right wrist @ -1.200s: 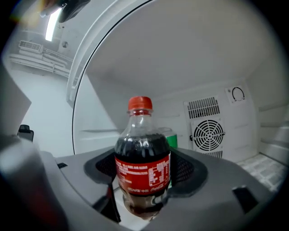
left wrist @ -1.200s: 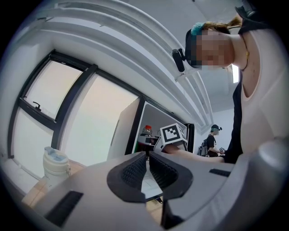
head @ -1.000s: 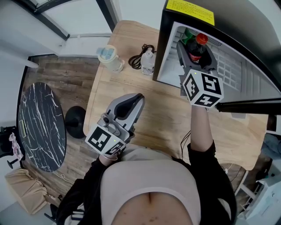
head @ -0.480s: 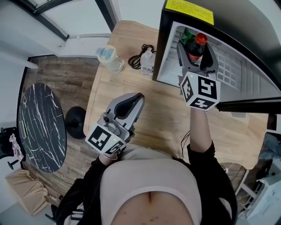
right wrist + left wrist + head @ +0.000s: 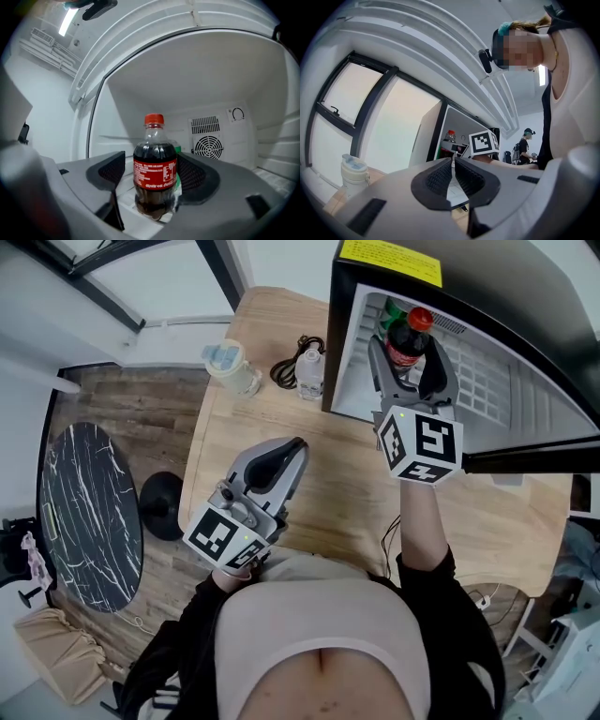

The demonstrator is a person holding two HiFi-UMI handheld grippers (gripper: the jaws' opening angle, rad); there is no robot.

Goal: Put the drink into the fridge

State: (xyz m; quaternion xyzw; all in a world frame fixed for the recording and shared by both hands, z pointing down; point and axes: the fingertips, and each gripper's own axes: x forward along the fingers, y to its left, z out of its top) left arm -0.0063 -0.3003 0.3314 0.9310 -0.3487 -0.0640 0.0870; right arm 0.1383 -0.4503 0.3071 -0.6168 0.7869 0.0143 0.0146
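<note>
The right gripper [image 5: 153,164] reached level into the open fridge [image 5: 220,93], its jaws spread wide. The cola bottle [image 5: 154,140] stood upright between them on the fridge floor, red cap up. A gap showed between the bottle and the jaw on its left. The jaw on its right sat close to the label, and contact there could not be told. Nothing showed the pads pressing on the bottle. Just behind the bottle, beyond the gripper's tips, something green [image 5: 176,149] peeked out. Further ahead and to the right, a round fan grille [image 5: 209,146] sat in the back wall.

The left gripper [image 5: 453,176] was held level near the person's body above the wooden worktop [image 5: 319,456], jaws pressed together with nothing between them. Ahead of it and to its left stood a pale lidded cup [image 5: 232,367]. Further ahead, just beside the fridge's outer wall, were a small clear bottle [image 5: 309,371] and a coiled black cord [image 5: 286,369].
</note>
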